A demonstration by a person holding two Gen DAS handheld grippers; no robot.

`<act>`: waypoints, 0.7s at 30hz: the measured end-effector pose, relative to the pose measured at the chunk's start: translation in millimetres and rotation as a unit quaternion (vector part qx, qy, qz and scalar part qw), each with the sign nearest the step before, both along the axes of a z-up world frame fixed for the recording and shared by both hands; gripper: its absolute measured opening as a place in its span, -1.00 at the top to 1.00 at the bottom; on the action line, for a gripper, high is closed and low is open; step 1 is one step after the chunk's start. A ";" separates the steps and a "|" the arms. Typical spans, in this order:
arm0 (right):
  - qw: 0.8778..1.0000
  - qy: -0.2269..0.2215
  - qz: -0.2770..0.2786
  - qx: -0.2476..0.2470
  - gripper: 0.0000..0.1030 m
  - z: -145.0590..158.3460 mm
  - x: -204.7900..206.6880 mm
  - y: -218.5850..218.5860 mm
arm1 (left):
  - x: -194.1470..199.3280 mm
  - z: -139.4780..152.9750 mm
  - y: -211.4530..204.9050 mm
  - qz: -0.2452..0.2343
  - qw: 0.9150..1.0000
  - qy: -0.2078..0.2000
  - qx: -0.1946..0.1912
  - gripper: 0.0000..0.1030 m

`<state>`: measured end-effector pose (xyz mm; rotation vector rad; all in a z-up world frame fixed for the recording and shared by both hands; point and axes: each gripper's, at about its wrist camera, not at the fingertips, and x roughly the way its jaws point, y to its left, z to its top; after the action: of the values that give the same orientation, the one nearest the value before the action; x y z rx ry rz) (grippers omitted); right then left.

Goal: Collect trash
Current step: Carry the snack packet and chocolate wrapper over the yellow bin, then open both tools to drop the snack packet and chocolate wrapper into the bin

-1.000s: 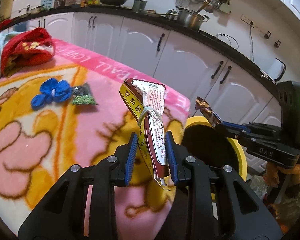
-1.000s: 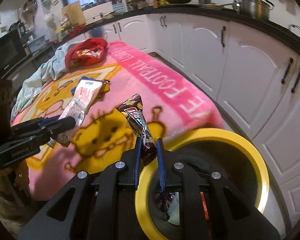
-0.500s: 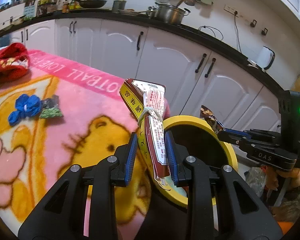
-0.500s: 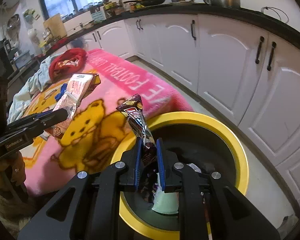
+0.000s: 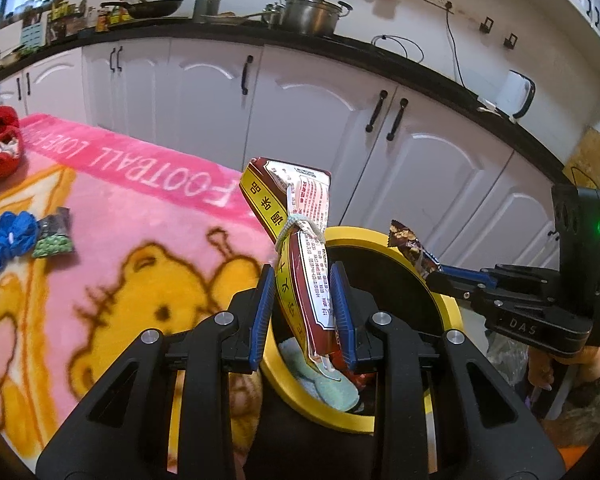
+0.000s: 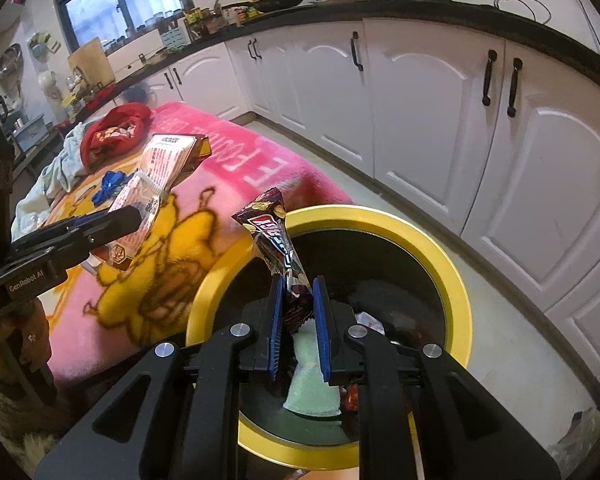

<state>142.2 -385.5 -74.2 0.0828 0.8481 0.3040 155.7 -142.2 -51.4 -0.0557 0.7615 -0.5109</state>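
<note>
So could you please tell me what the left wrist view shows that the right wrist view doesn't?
Only left: a green packet beside the blue bow, and a kettle.
Only right: the window and pale cloth.
Both: the yellow-rimmed bin, the left gripper shut on the tied pouch, and the right gripper shut on the dark wrapper.

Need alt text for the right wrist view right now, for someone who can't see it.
The right hand-held gripper is shut on a dark candy wrapper above the yellow-rimmed trash bin, which already holds trash. To the left, the left hand-held gripper holds a tied snack bag over the pink blanket; white cabinets stand behind.
</note>
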 end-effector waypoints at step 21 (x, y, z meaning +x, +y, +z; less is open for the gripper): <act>0.998 0.048 -0.034 0.000 0.71 -40.2 2.4 -30.8 | 13.3 -35.4 -47.3 -0.043 0.998 0.038 0.021 0.56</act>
<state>144.6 -416.2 -114.4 0.1268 0.9389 0.2379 168.9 -189.4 -86.8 -0.0028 0.8522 -0.5767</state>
